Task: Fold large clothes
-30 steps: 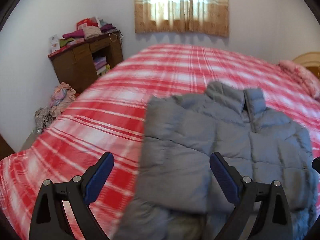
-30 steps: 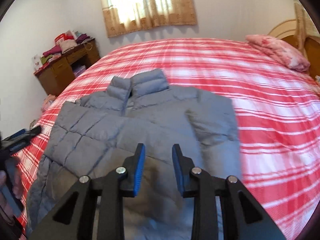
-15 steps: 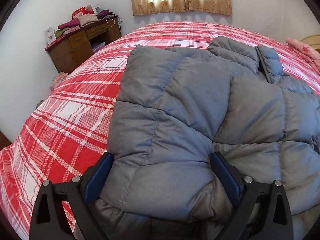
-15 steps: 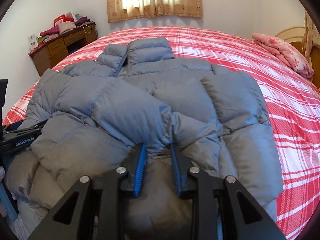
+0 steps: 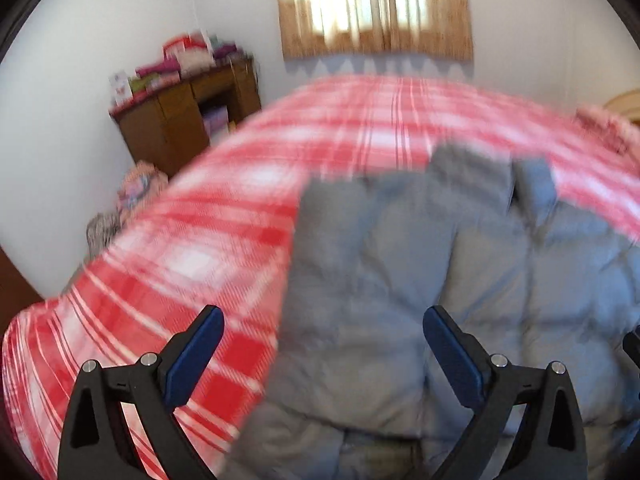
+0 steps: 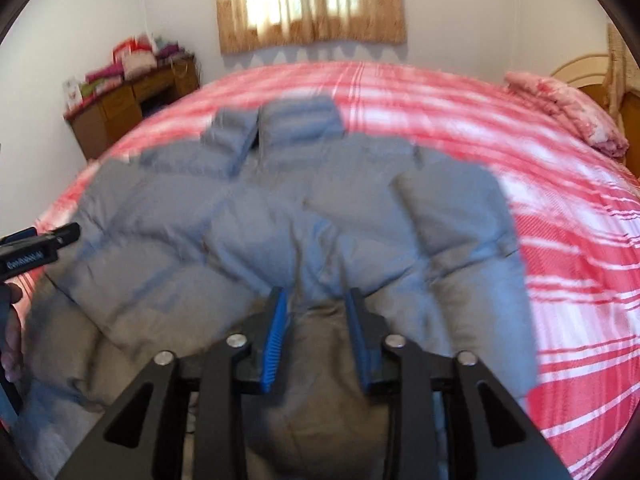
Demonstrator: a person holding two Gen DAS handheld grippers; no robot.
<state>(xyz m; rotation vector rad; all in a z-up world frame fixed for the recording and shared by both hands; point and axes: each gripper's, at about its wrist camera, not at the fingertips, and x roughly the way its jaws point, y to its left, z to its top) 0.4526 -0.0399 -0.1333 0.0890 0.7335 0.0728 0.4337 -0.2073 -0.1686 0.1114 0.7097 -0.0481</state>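
A grey quilted puffer jacket (image 6: 304, 216) lies spread on the red plaid bed (image 6: 560, 240), collar toward the window. In the left wrist view the jacket (image 5: 400, 264) fills the lower right. My left gripper (image 5: 323, 324) is open and empty above the jacket's left edge. My right gripper (image 6: 316, 304) has its jaws narrowly apart over a fold of the jacket's near hem; the frame is blurred, so a grip on the fabric cannot be confirmed. The left gripper's tip (image 6: 40, 248) shows at the left of the right wrist view.
A wooden desk (image 5: 184, 116) piled with clothes stands by the far left wall, with a heap of clothes (image 5: 136, 188) on the floor beside it. A pink pillow (image 6: 568, 112) lies at the bed's right, by the headboard (image 6: 592, 68). A curtained window (image 6: 312, 0) is behind.
Both grippers have pulled up and back from the jacket; the views are blurred with motion. The left gripper is off the jacket's edge it was pressed over.
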